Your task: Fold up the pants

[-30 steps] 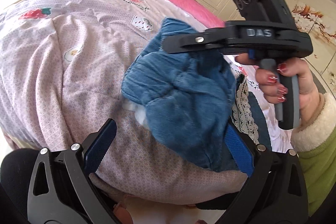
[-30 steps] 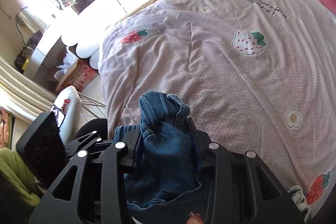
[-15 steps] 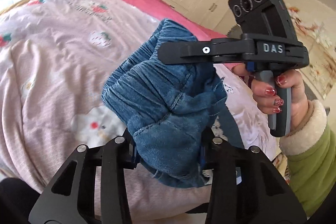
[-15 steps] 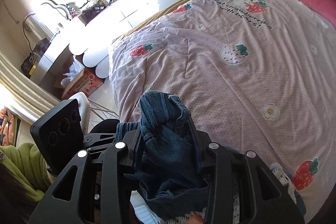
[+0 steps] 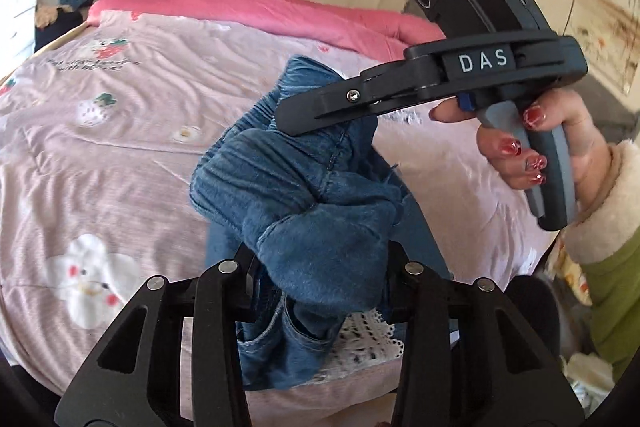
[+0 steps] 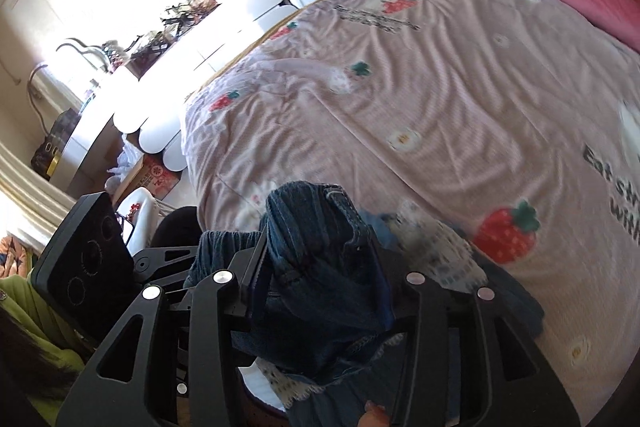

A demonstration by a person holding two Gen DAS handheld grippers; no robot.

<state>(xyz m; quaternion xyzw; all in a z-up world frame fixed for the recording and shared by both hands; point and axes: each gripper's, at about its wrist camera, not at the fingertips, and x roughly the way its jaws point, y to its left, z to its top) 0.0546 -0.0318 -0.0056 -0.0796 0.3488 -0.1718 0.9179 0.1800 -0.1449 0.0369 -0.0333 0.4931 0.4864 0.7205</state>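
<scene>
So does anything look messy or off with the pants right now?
Yes. The denim pants hang bunched in a crumpled wad between the left gripper and right gripper, lifted above the pink bedspread, not spread flat for folding.

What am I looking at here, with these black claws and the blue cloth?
There is no robot. A person holds a two-finger gripper in each hand, each with a camera looking along its fingers. One picture comes from the left gripper, the other from the right gripper. Both grip blue pants lifted over a quilt on a bed. The left jaws have just been closing on the cloth. The right jaws have just been opening slightly, with cloth between them. The left view also shows the right hand.
</scene>
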